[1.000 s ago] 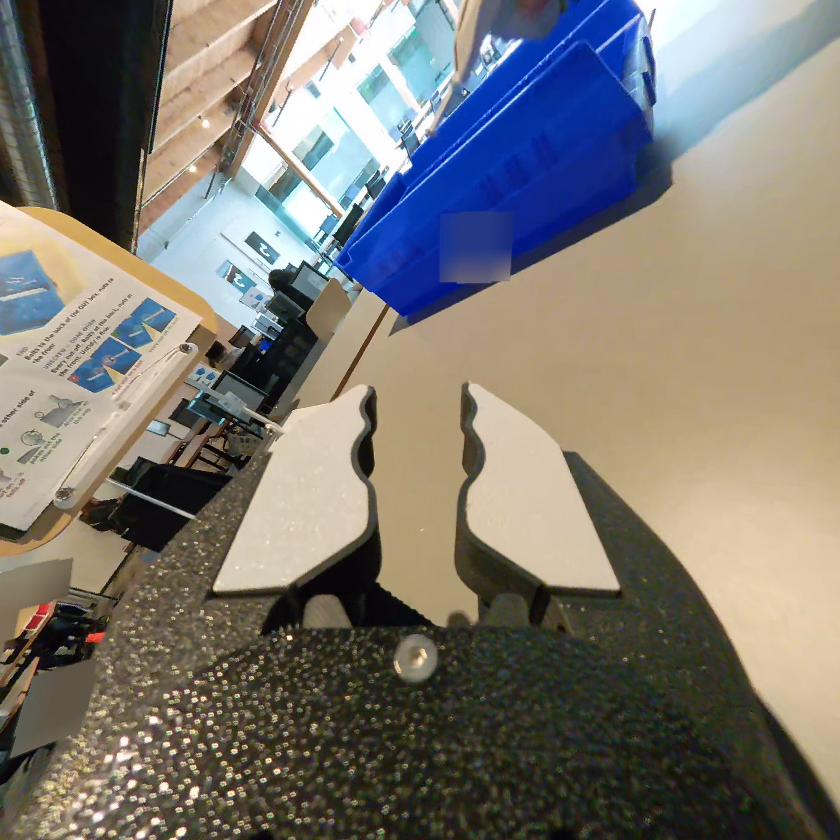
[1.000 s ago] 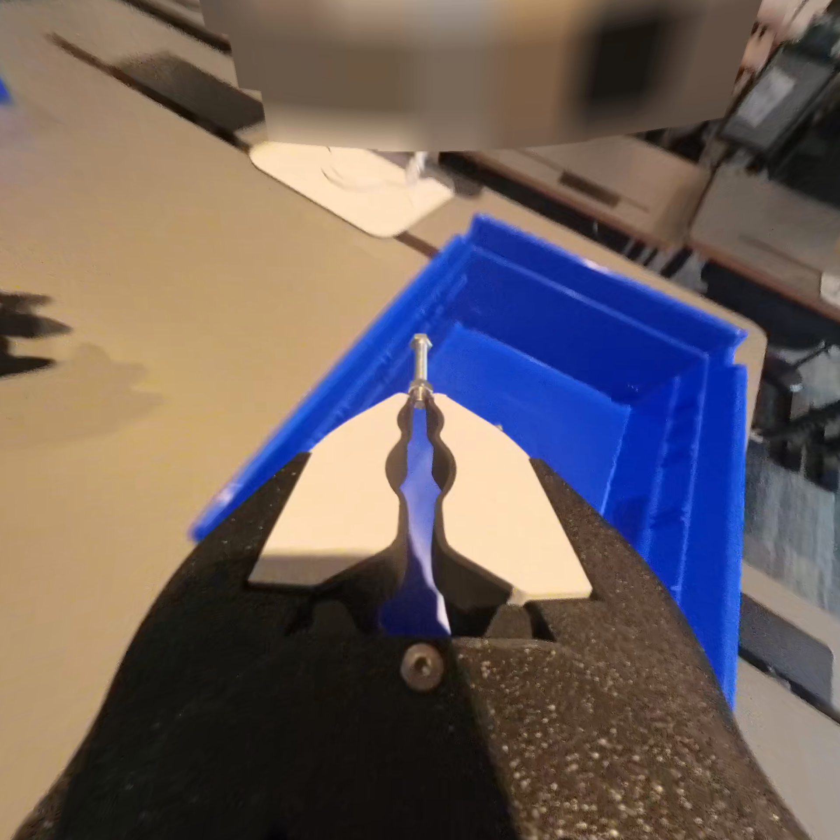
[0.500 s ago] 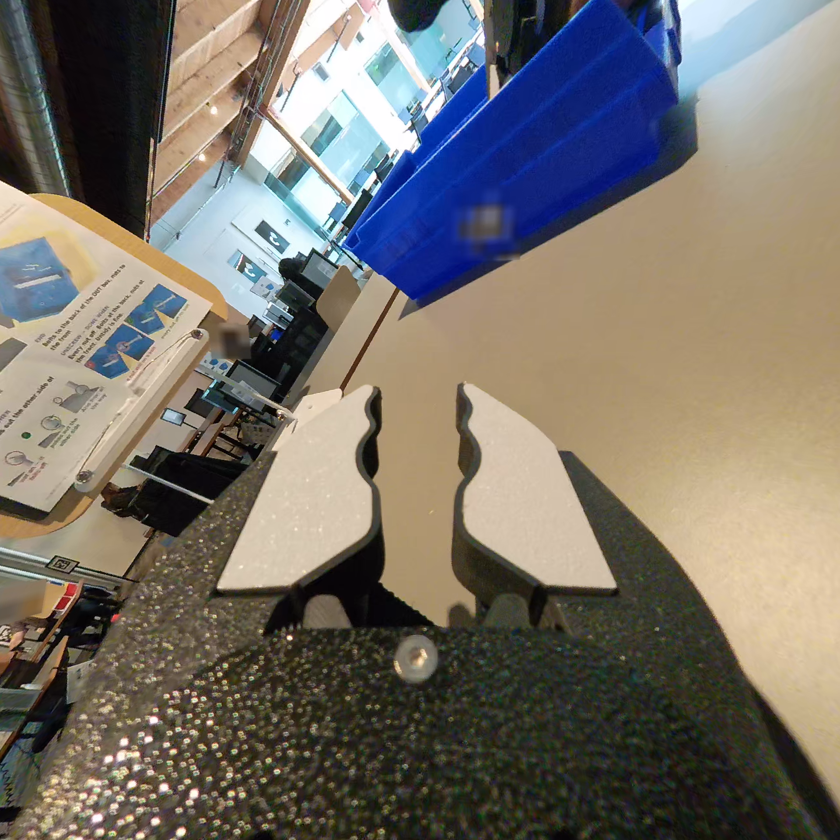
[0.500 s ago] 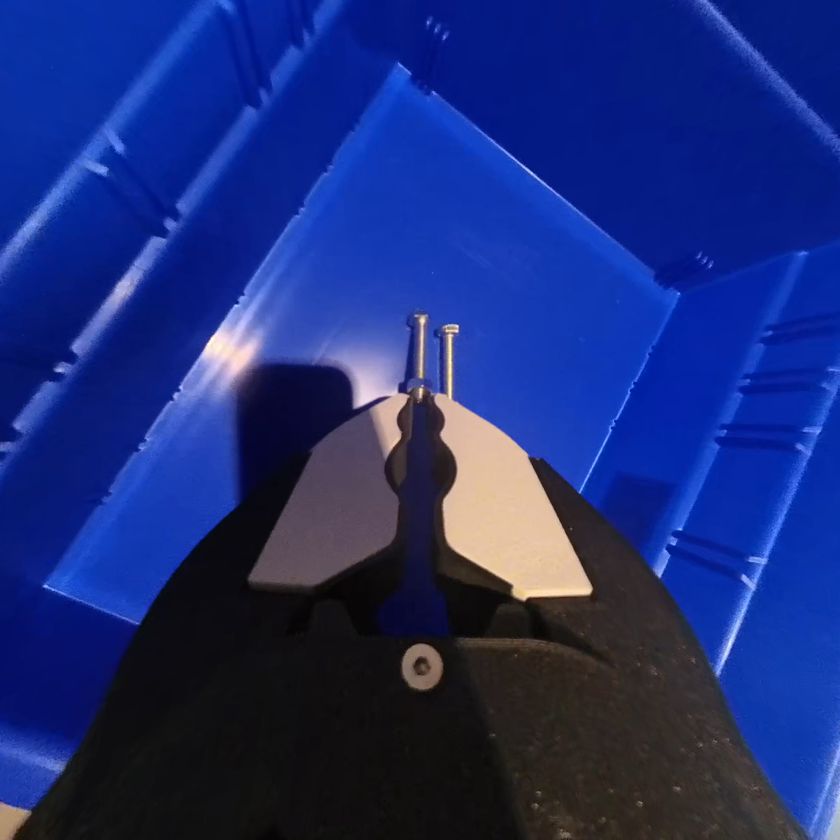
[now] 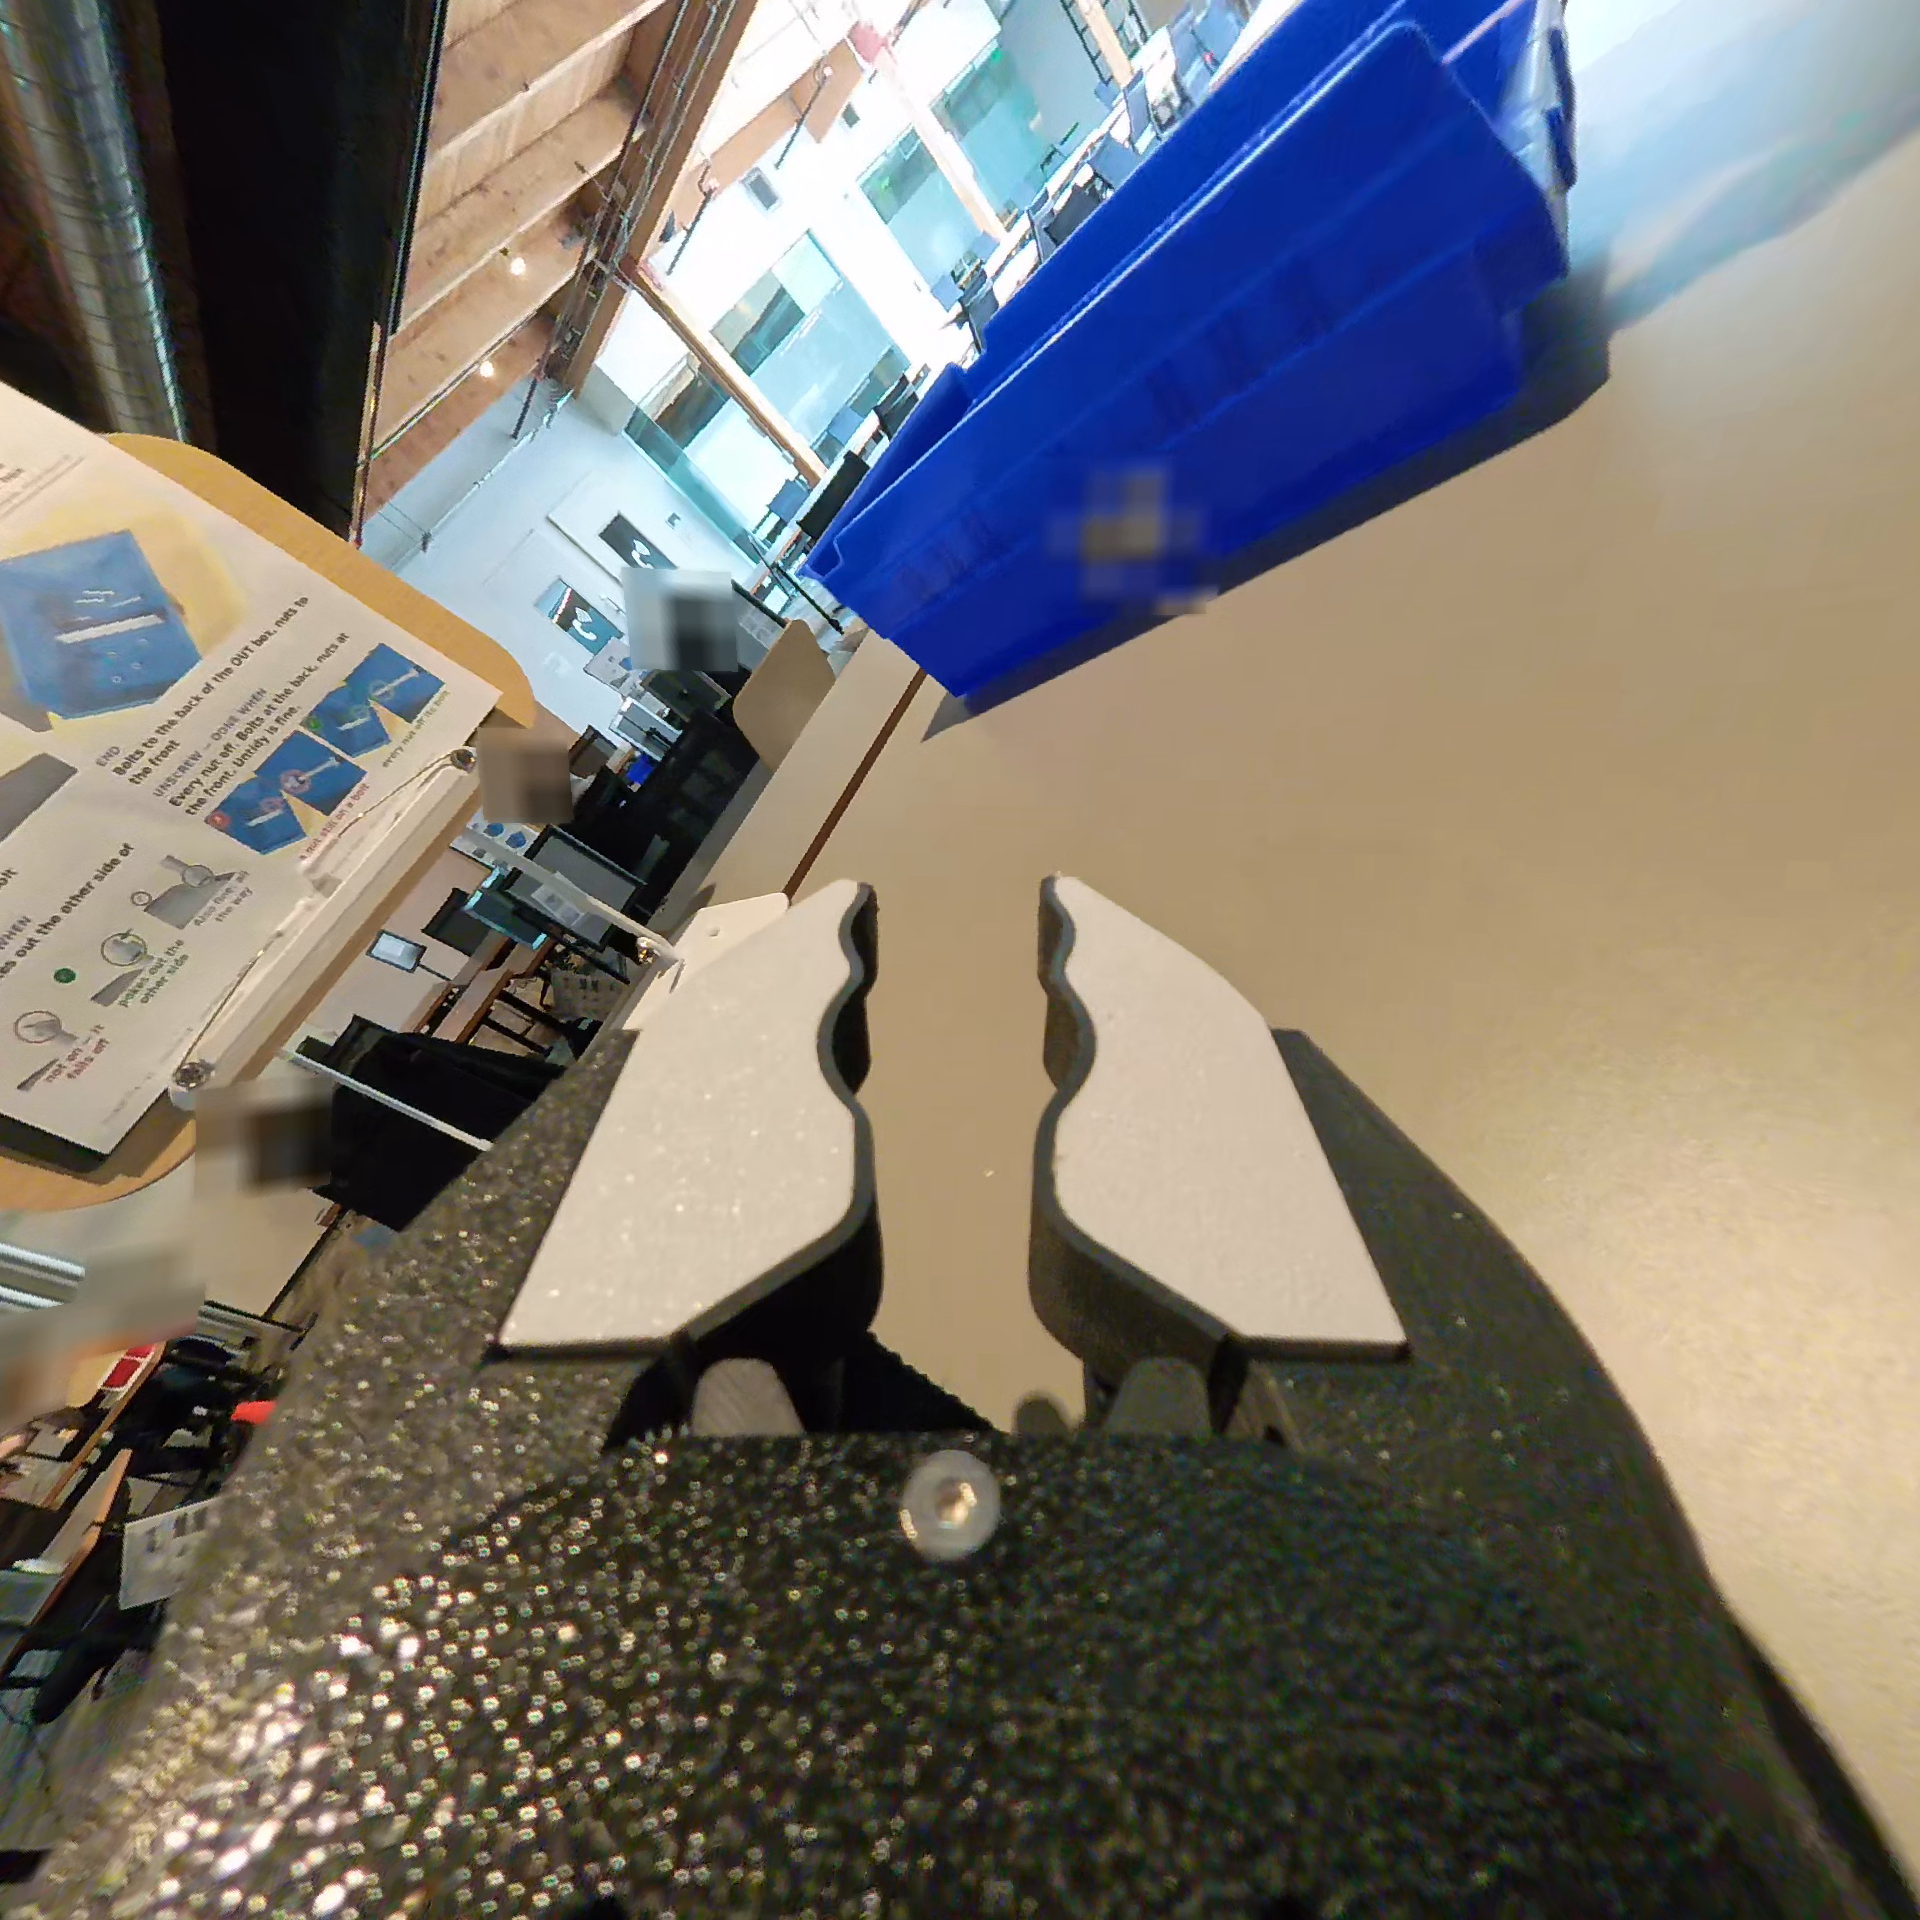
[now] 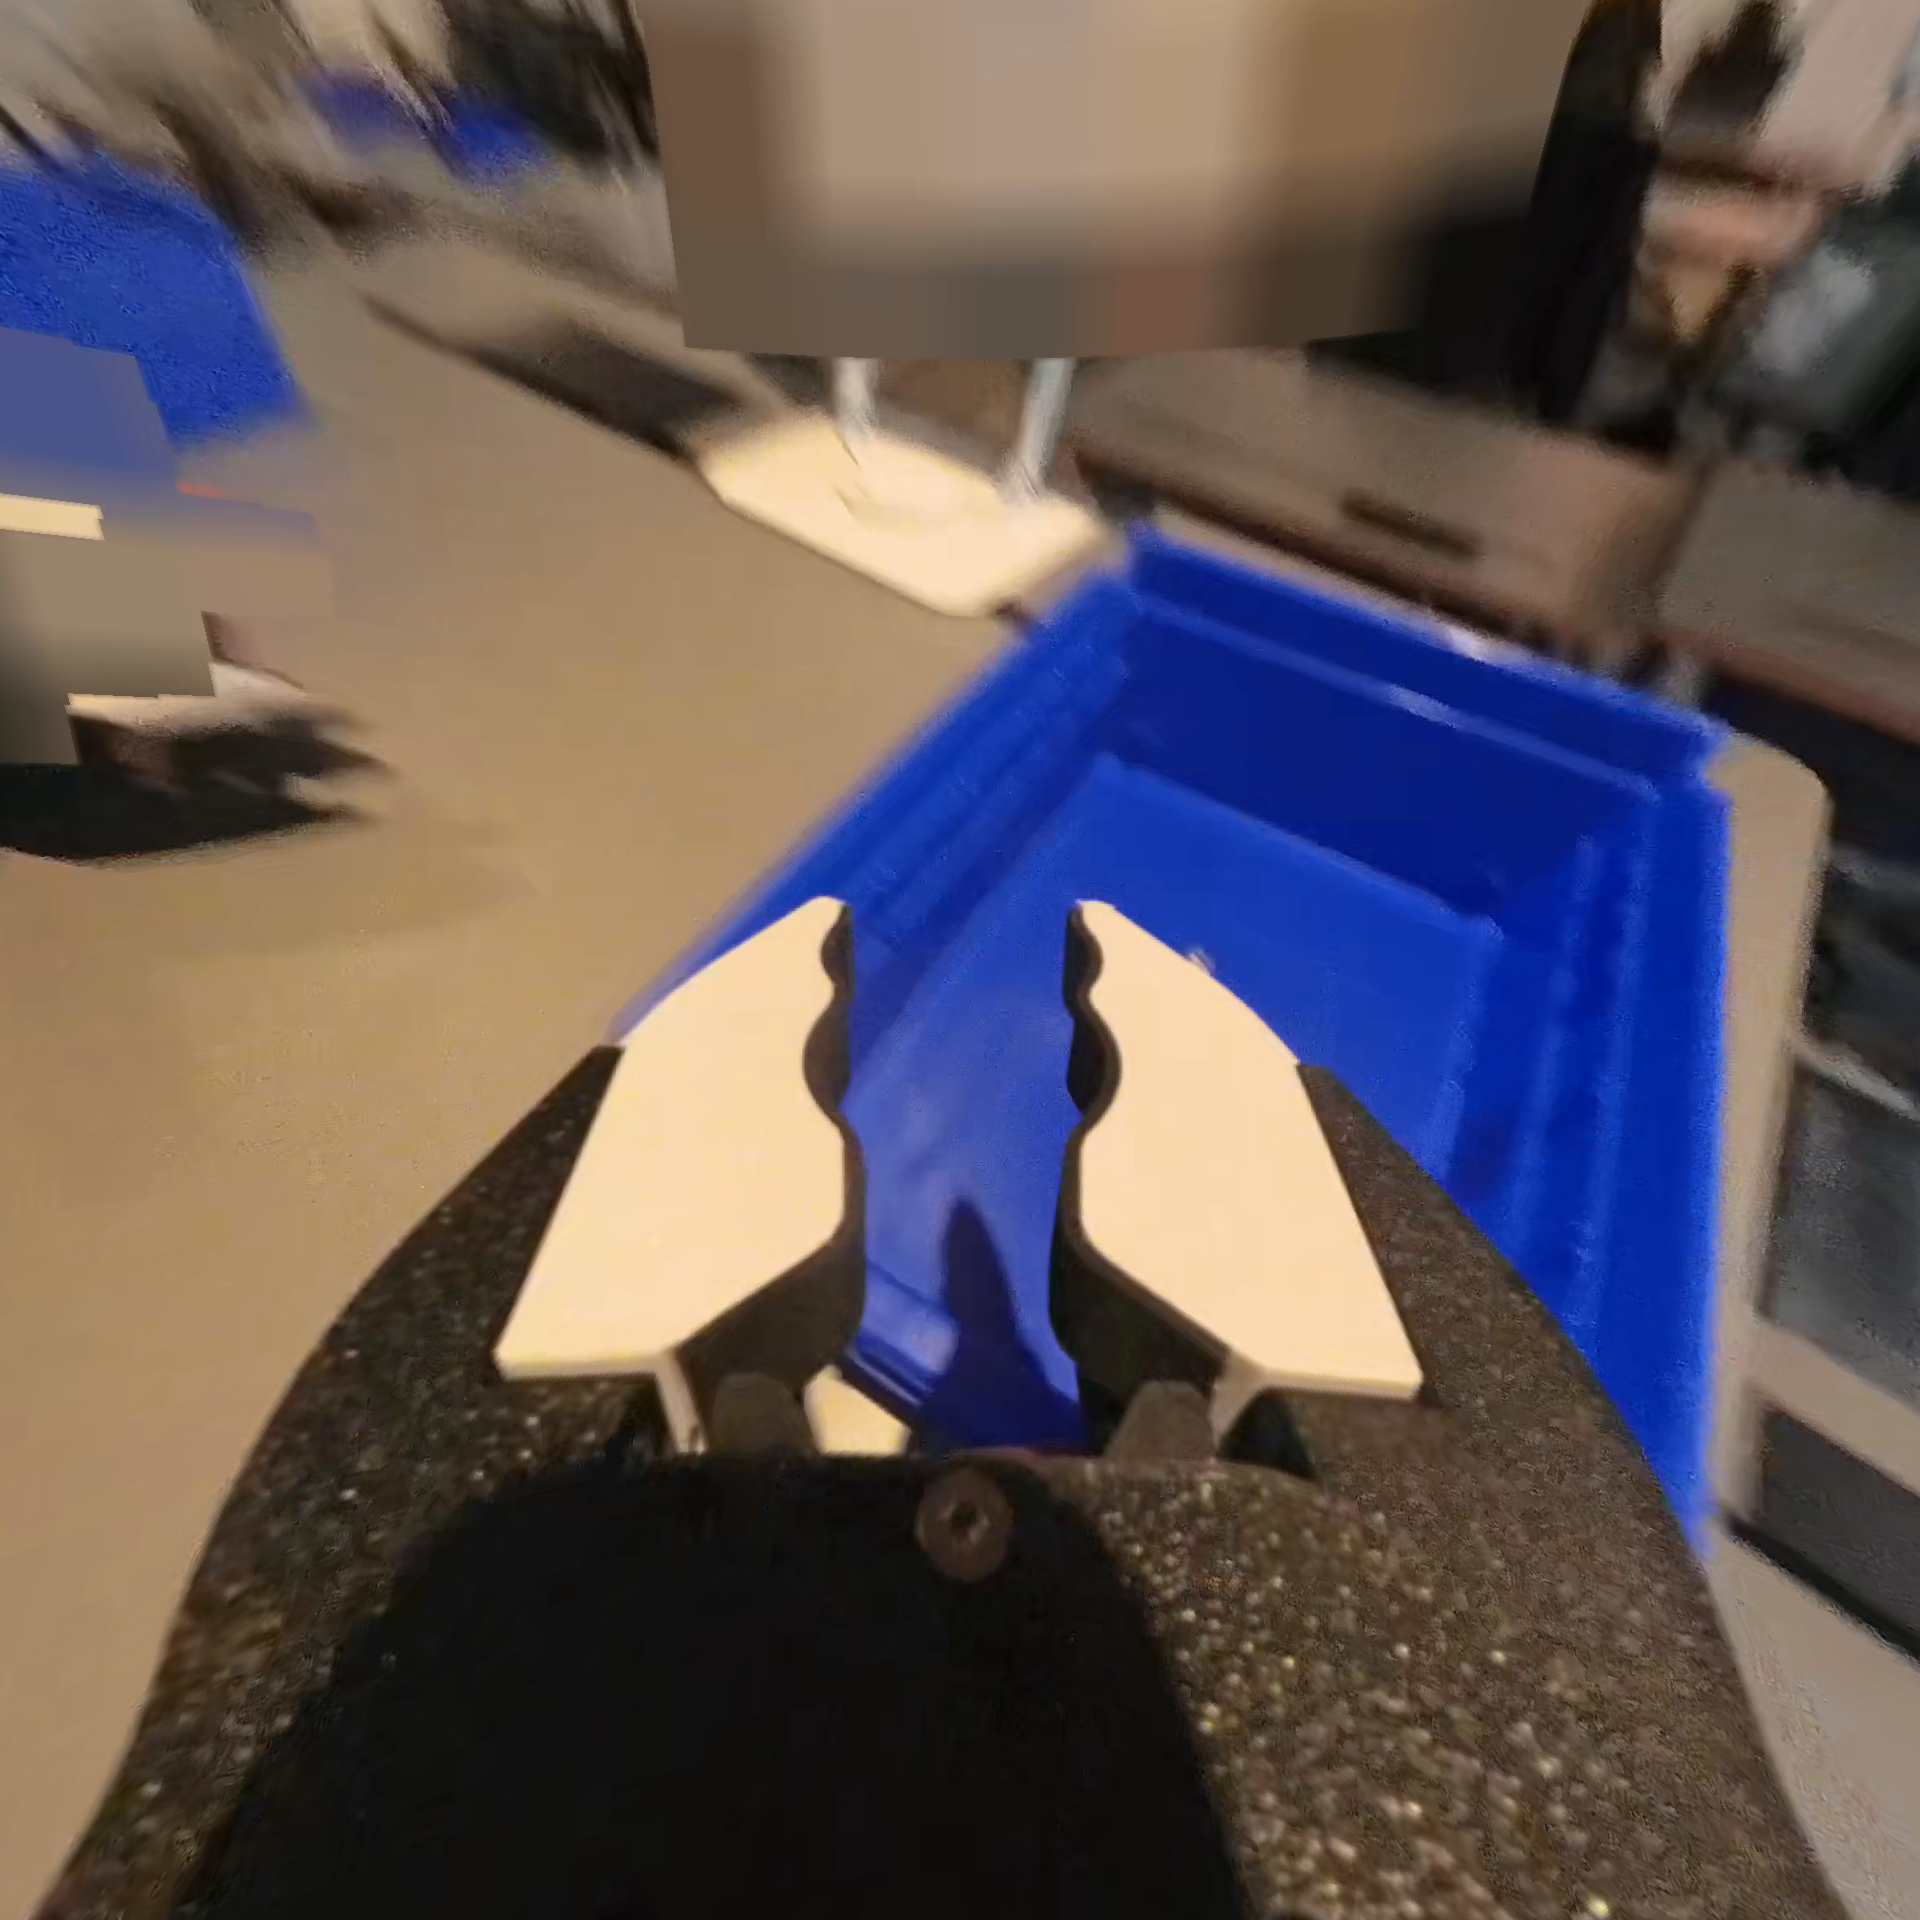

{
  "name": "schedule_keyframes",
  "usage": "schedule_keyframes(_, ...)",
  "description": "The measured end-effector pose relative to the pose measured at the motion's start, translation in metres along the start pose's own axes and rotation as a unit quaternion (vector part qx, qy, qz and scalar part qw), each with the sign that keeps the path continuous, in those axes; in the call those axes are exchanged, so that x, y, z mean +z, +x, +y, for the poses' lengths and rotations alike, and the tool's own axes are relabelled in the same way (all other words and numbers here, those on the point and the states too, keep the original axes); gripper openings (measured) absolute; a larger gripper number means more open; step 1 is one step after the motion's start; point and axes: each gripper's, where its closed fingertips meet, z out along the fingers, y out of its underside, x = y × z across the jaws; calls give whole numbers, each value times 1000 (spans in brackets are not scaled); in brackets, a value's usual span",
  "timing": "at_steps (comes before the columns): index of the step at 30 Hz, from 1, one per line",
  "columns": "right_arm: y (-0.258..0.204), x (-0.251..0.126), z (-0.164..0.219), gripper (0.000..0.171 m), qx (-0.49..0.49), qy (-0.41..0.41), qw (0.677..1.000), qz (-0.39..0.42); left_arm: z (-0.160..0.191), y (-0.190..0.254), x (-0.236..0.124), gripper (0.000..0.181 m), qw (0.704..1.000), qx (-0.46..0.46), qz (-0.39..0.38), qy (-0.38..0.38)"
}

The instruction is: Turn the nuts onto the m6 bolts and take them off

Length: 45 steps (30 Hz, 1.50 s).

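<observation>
Left wrist view: the left gripper (image 5: 956,914) is tilted sideways over a bare beige table (image 5: 1455,935), its two grey fingers (image 5: 727,1122) spread apart with nothing between them. Farther off, blue bins (image 5: 1226,395) stand on the table. At the left edge an instruction sheet (image 5: 156,790) is fixed to a wooden board.

Right wrist view, blurred: the right gripper (image 6: 961,920) has its fingers apart and empty, above the near end of an open blue bin (image 6: 1558,1039) that sits on the table. No bolt or nut can be made out in the blur inside the bin.
</observation>
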Motion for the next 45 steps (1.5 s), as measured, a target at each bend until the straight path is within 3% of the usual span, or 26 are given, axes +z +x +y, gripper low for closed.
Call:
schedule_keyframes(1, -17, -10, -14, 44, 7, 57, 998, -21, 0, 0, 0, 29, 1000, -4, -2, 2)
schedule_keyframes(4, -65, -37, -47, 64, 28, 201, 976, -81, 1, -2, 2, 29, 1000, -20, -9, 9)
schedule_keyframes(8, -130, -46, -63, 92, 31, 292, 939, -181, -1, -7, 3, 29, 999, -37, -27, 19)
schedule_keyframes(13, -191, -6, -52, 97, 33, 256, 936, -240, -8, -18, -4, 29, 995, -70, -62, 37)
schedule_keyframes(16, -228, 11, -55, 83, 41, 260, 922, -285, -13, -23, -14, 29, 989, -111, -81, 52)
schedule_keyframes(23, -292, 42, -84, 67, 61, 307, 884, -347, -32, -23, -44, 39, 959, -253, -75, 101)
schedule_keyframes(30, -326, 92, -101, 85, 66, 276, 895, -343, -42, -12, -79, 41, 931, -342, -40, 125)
schedule_keyframes(37, -344, 150, -122, 104, 132, 270, 898, -320, -25, -25, -146, 40, 921, -355, -94, 129)
schedule_keyframes(41, -349, 153, -147, 108, 254, 357, 820, -369, -36, -43, -190, 35, 856, -444, -78, 253)
schedule_keyframes(45, -348, 152, -159, 102, 345, 426, 741, -387, -48, -57, -212, 31, 788, -499, -45, 357)
